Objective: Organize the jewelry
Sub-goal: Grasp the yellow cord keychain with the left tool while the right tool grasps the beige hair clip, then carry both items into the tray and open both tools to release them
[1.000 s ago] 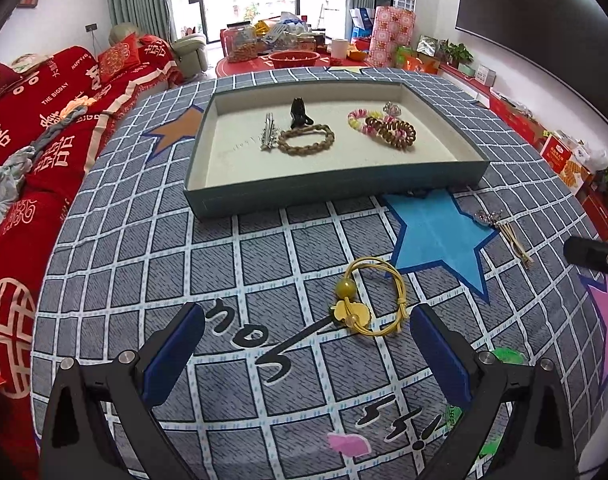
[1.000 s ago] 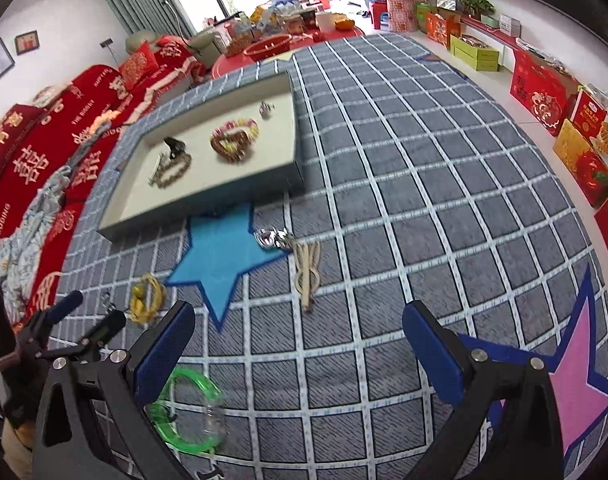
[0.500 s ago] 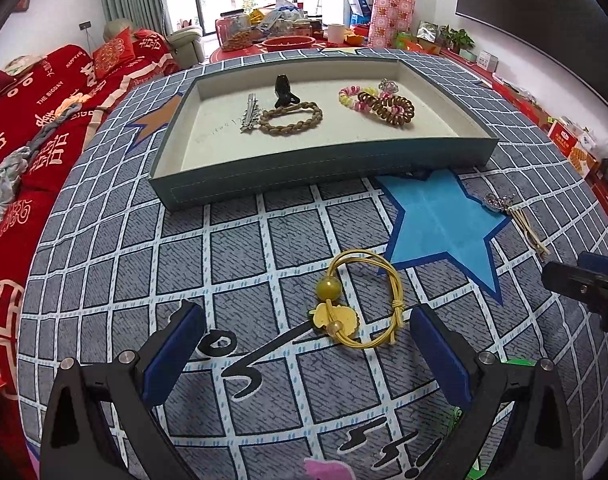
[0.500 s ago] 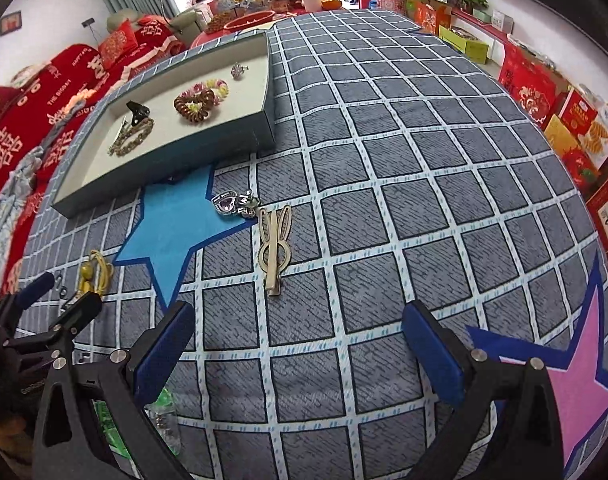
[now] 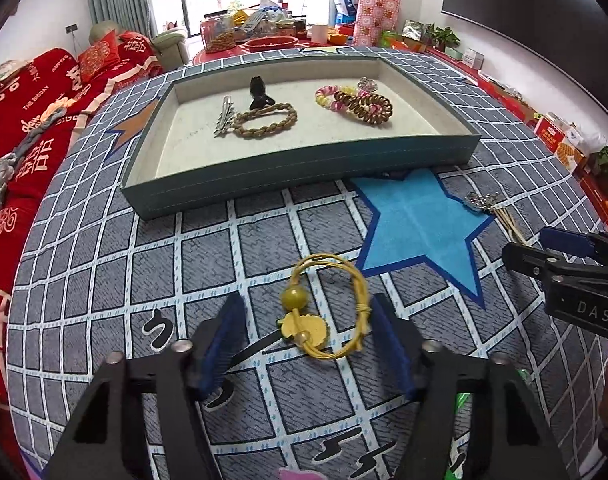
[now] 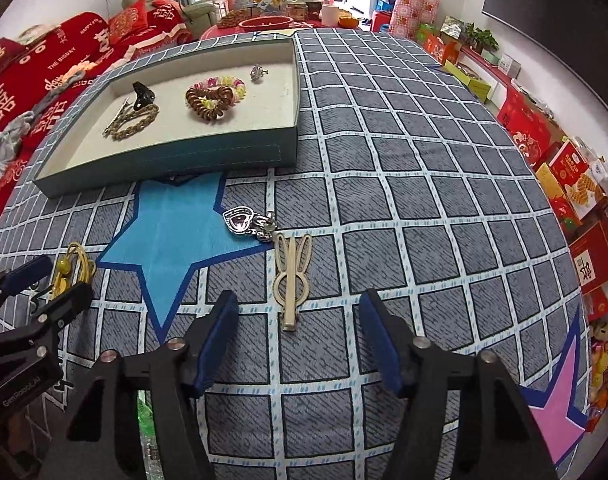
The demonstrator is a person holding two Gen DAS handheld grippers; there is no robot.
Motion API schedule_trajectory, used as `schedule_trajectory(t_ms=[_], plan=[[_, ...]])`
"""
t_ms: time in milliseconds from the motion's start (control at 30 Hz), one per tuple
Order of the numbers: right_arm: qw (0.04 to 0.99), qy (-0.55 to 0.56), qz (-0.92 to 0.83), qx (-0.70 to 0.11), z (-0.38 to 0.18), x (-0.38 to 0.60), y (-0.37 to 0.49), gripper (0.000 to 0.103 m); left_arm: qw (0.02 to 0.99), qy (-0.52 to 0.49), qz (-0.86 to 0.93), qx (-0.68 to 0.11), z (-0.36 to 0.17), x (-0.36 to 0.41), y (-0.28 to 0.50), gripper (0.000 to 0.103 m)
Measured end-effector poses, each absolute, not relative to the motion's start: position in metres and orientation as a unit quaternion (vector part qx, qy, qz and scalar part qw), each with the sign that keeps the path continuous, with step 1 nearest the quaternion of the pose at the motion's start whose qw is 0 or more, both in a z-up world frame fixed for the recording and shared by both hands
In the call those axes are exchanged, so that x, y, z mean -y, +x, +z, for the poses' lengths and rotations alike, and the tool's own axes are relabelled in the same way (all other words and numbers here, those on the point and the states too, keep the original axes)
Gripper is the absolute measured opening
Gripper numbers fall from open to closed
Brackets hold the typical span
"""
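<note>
**A:** Left wrist view first: the left hand-held gripper (image 5: 304, 344) has just been closing its jaws from full spread, and the yellow hair tie (image 5: 328, 308) with its bead and flat charm lies between them on the table (image 5: 104, 264). The right-hand pad looks to be at the cord's edge, the other pad clear of it, so I'd call it straddled, not yet gripped.

**B:** And the other side?

**A:** Same story. The right hand-held gripper (image 6: 300, 344) has also just been narrowing, about half open now. The cream rabbit-ear hair clip (image 6: 292, 280) lies with its tail end just ahead of the gap, neither pad touching it. It holds nothing.

**B:** Where do those pieces sit relative to the tray?

**A:** Both are on the near side of the grey-green tray (image 5: 296, 168), outside its front wall. The hair tie is near the blue star (image 5: 420, 220) below that wall; the clip is just past the star's right point, touching a silver heart charm (image 6: 240, 220). I can't tell whether that charm is one piece or several.

**B:** What does the narrowing mean for the job?

**A:** I'd judge both hands are committing to a pick at once. The tray already carries a braided bracelet (image 5: 264, 122), coil hair ties (image 5: 364, 104) and small clips, so these would join them.
</note>
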State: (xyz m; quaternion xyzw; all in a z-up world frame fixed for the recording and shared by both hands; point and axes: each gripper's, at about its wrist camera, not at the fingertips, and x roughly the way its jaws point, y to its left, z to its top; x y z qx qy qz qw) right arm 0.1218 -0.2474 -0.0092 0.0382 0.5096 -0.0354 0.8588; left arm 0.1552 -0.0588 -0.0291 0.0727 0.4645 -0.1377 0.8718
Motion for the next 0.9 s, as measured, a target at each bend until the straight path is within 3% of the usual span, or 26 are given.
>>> schedule_trajectory(t_ms=[100, 200, 233, 267, 333, 400, 900], plan=[[0.858, 0.037, -0.032, -0.510, -0.008, 0.246, 0.122, 0.052, 0.871, 0.076, -0.145, -0.463, -0.027, 0.061, 0.155, 0.053], [0.858, 0.037, -0.029, -0.511, -0.008, 0.244, 0.124, 0.049, 0.870, 0.081, -0.154, -0.462, -0.026, 0.062, 0.153, 0.041], [0.858, 0.038, -0.029, -0.512, -0.008, 0.244, 0.124, 0.048, 0.869, 0.083, -0.158, -0.461, -0.026, 0.063, 0.153, 0.033], [0.858, 0.038, -0.029, -0.512, -0.008, 0.244, 0.124, 0.045, 0.869, 0.083, -0.160, -0.461, -0.026, 0.062, 0.152, 0.033], [0.858, 0.038, -0.029, -0.511, -0.008, 0.245, 0.124, 0.036, 0.868, 0.080, -0.164, -0.461, -0.026, 0.061, 0.153, 0.033], [0.858, 0.041, -0.028, -0.510, -0.007, 0.246, 0.123, 0.009, 0.869, 0.075, -0.167, -0.460, -0.025, 0.060, 0.152, 0.033], [0.875, 0.121, 0.000, -0.469, 0.026, 0.279, 0.109, 0.009, 0.887, 0.048, -0.172, -0.425, 0.014, 0.036, 0.149, 0.033]])
